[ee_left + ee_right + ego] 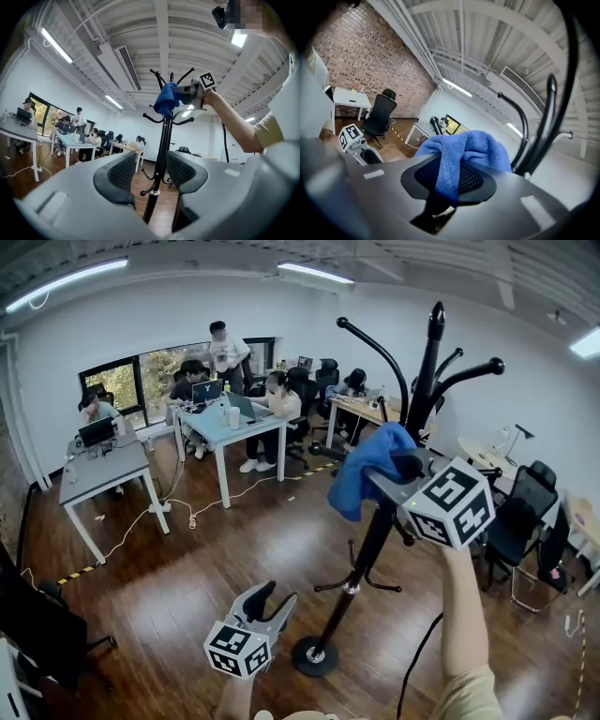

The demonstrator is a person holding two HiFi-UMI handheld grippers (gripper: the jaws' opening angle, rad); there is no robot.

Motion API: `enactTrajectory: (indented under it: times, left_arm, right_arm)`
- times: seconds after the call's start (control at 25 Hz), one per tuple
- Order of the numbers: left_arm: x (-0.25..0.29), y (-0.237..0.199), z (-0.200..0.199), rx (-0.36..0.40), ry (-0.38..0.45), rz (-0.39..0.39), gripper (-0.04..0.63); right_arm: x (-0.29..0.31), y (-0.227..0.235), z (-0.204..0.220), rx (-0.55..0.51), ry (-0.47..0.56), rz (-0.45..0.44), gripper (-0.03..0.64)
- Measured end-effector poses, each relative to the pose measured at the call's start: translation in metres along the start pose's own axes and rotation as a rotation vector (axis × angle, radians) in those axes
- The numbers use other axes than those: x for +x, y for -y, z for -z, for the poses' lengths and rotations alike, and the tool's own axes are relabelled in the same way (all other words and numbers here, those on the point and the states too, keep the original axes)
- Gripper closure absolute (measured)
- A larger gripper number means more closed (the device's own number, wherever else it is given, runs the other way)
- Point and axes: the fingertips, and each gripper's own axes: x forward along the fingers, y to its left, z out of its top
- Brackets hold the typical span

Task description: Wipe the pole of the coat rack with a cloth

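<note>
Right gripper pinches a bunched blue microfibre cloth against the upper black metal coat-rack pole, placed for wiping; left gripper hangs low, jaws spread and empty.

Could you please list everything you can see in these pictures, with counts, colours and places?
coat rack: one, black, centre, on the wooden floor.
cloth: one, blue, by the rack's upper pole.
desks: at least three, pale tops, back and left.
people: at least five, at the desks, one standing.
office chairs: several, black, back and right.
cable: one, pale, on the floor under the desks.
ceiling lights: three, white strips, overhead.
right gripper: one, dark, raised, fingers shut on the cloth.
left gripper: one, grey, low, left of the coat rack, fingers apart, empty.
</note>
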Motion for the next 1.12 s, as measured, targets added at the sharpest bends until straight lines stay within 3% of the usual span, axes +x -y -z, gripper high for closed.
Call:
enactTrajectory:
  times: [0.2, 0.36, 0.44, 0.56, 0.76, 0.92, 1.04, 1.12]
  left_arm:
    - [-0.008, -0.006, -0.003, -0.001, 0.008, -0.029, 0.408]
    - [-0.013, -0.006, 0.001, 0.001, -0.001, -0.034, 0.410]
    - [-0.014, -0.006, 0.004, 0.002, -0.005, -0.029, 0.410]
    - [-0.011, -0.001, 0.006, 0.005, -0.014, -0.016, 0.410]
    - [0.001, 0.014, 0.008, 0.011, -0.035, 0.021, 0.410]
    - [0.013, 0.025, 0.009, 0.015, -0.042, 0.053, 0.410]
    - [0.023, 0.036, 0.012, 0.016, -0.043, 0.077, 0.410]
    - [0.030, 0.046, 0.013, 0.018, -0.045, 0.097, 0.410]
  right_arm:
    - [0.012, -0.049, -0.071, -0.169, 0.078, -0.105, 0.541]
    - [0.011, -0.105, -0.086, -0.209, 0.162, -0.279, 0.541]
    - [0.001, -0.121, -0.083, -0.196, 0.199, -0.308, 0.541]
    - [-0.026, -0.106, -0.066, -0.129, 0.246, -0.223, 0.541]
    - [-0.088, -0.016, 0.013, 0.011, 0.142, 0.136, 0.541]
    - [-0.087, 0.029, 0.064, 0.065, 0.016, 0.109, 0.541]
    - [-0.060, 0.044, 0.090, -0.016, -0.134, 0.114, 0.541]
    - [-0.057, 0.050, 0.103, -0.101, -0.227, 0.167, 0.541]
